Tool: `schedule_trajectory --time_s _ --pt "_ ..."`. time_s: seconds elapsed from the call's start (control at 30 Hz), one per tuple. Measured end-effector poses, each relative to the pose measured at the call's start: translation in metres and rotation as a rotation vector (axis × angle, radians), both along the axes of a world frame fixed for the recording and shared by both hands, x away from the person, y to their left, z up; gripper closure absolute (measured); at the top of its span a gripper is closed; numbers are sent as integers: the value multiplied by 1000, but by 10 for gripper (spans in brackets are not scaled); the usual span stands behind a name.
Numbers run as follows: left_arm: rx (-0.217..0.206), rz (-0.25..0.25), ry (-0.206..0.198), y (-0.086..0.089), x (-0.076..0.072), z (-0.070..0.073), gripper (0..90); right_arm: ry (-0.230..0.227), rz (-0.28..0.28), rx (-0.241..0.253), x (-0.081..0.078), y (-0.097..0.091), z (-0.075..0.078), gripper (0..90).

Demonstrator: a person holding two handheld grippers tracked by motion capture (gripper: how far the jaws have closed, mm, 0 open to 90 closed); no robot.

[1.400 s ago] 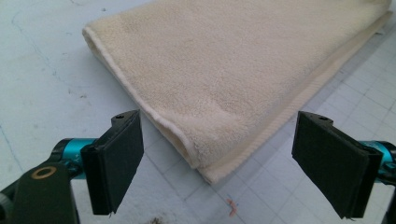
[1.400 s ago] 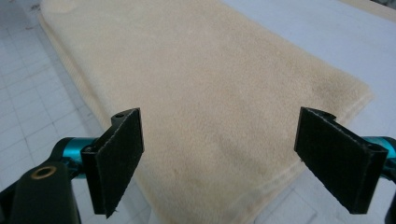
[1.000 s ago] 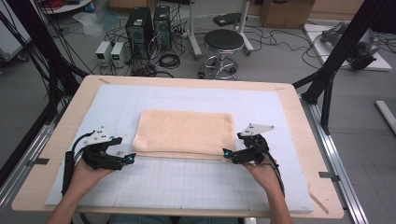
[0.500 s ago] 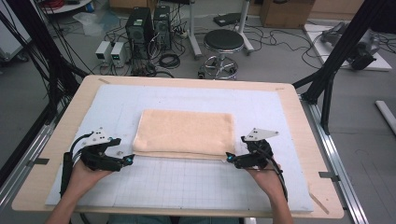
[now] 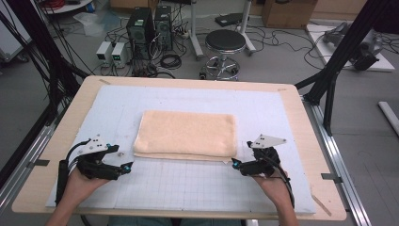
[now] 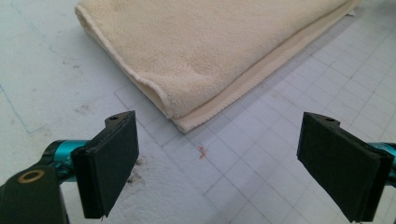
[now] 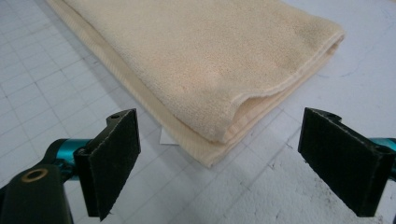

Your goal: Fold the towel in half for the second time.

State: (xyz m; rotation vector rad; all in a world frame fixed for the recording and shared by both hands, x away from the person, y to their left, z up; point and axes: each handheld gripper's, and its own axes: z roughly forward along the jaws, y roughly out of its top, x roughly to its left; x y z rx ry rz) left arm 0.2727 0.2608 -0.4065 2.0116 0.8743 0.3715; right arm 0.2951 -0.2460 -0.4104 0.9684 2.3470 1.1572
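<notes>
Drawn back a little from the towel's near right corner since the earlier high view: right gripper (image 5: 236, 163), then nearly touching that corner, now just clear of it. Left gripper (image 5: 126, 167) much where it was, off the near left corner.

High view: cream towel (image 5: 186, 135) folded into a neat rectangle, flat at the middle of the pale gridded mat (image 5: 197, 188) on the bench (image 5: 308, 141). Long folded edge toward the person, layers stacked evenly. One gripper at each near corner, both apart from the cloth, both resting low on the mat.

Left gripper view: jaws wide apart, nothing between them but bare mat. Towel (image 6: 210, 51) corner ahead and slightly left of centre, rounded fold on top, a thinner layer peeking out beneath.

Right gripper view: jaws likewise spread wide and empty. Towel (image 7: 201, 60) corner straight ahead, near but not touched, upper layers lifting slightly open at the end. Small white tag (image 7: 167, 138) poking out under the near edge.

Judged from the lie of things: at least one fold already made, cloth released and tidy. Possibly one more fold left, starting from a fresh grasp on these two corners; otherwise, essentially finished.
</notes>
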Motion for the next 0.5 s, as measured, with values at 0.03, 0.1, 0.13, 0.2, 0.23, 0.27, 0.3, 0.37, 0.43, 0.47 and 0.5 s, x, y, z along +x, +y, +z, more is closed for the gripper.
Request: schedule_trajectory --time_s 0.03,0.1,0.13,0.2,0.23,0.27,0.3,0.37,0.43,0.47,0.5 --pt "9 -5 1 1 -1 0 132 -2 -4 5 -2 -1 0 123" --pt "2 -3 3 1 -4 0 132 -6 -4 4 -5 -3 0 123" --pt "1 -1 4 2 -5 0 132 -8 -4 3 -6 -4 0 123" --pt "-2 2 4 3 -7 -1 132 -12 -8 4 -10 -5 1 123" --pt "2 0 4 4 -8 -1 132 -13 -6 6 -11 -6 0 123" --pt "3 4 4 5 -9 -1 132 -16 -9 4 -13 -7 0 123" --pt "0 5 7 6 -10 -1 132 -12 -9 9 -15 -7 0 122" --pt "4 5 10 8 -12 -2 132 -14 -11 10 -19 -9 1 122" --pt "9 5 11 9 -14 -2 132 -20 -11 10 -22 -11 1 122" --pt "9 8 12 10 -15 -2 132 -22 -10 17 -23 -11 1 121" --pt "3 10 11 11 -15 -2 132 -22 -14 20 -24 -12 1 119"
